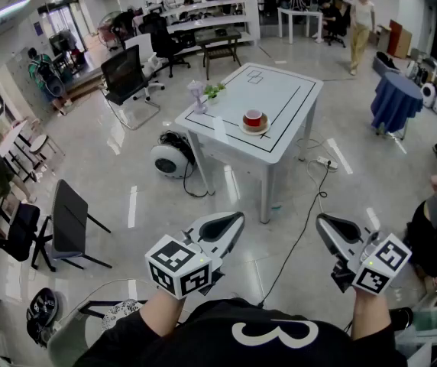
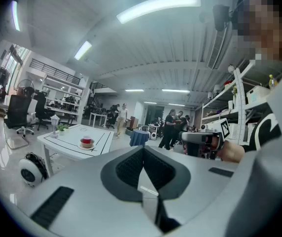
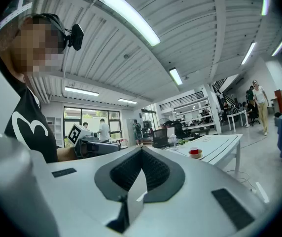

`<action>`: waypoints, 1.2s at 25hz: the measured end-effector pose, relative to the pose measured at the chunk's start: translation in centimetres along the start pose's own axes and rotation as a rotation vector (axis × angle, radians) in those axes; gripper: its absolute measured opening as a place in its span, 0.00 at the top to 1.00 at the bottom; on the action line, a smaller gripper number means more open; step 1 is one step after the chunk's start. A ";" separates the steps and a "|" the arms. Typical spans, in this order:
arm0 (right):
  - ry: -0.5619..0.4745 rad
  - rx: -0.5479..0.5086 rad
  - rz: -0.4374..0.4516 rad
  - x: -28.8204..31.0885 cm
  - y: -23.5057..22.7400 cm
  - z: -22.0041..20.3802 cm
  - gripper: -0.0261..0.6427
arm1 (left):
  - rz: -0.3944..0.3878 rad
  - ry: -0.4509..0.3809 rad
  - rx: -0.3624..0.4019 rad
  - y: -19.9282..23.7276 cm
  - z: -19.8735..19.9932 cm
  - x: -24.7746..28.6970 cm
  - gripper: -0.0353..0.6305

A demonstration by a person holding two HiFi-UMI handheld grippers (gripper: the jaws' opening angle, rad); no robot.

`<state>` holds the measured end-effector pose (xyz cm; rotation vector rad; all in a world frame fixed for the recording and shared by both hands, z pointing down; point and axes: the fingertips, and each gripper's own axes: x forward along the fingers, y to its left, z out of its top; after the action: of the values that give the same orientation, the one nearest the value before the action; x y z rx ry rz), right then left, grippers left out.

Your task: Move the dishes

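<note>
**While I stand back, the dishes sit on the table**

Though both tools are raised in front of me, neither is near the table (image 1: 280,140), which stands well ahead across open floor. My left gripper (image 1: 236,219) has its fingers pressed together with nothing between them. The right gripper (image 1: 323,223) is the same: fingers closed tip to tip and empty. I hold the two side by side and apart, both pointing forward.

On the worktop, a red cup (image 1: 254,116) sits in a brown bowl (image 1: 254,125), and under the bowl is what looks like a pale plate. This stack sits close to the edge facing me, toward that edge's right corner and just inside the black line (image 1: 299,105) drawn around the top. From my left gripper view the cup (image 2: 86,141) shows far off over the closed fingers. The right gripper view shows the cup (image 3: 195,151) small and distant too.

Along the left edge, about midway, stand a small plant (image 1: 214,90) and a pale lamp-like thing (image 1: 196,92).
</note>
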<state>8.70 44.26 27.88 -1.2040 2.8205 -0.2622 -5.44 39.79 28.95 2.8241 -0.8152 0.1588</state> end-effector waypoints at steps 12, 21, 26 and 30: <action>-0.023 0.019 -0.013 -0.9 -0.8 -0.2 0.96 | -0.015 0.014 0.001 -0.7 -0.5 0.8 0.94; 0.005 0.010 -0.019 0.6 -2.5 -0.8 0.74 | -0.005 0.013 -0.023 1.3 -0.4 1.7 0.94; 0.018 0.010 -0.036 2.1 -5.0 -1.3 0.61 | -0.011 0.015 -0.042 3.4 -0.7 3.4 0.94; 0.037 0.015 -0.050 4.0 -7.4 -1.6 0.56 | -0.019 0.018 -0.048 5.7 -0.5 5.3 0.94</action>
<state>11.00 36.54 30.84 -1.2813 2.8169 -0.3102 -4.06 32.47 31.12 2.7809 -0.7780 0.1594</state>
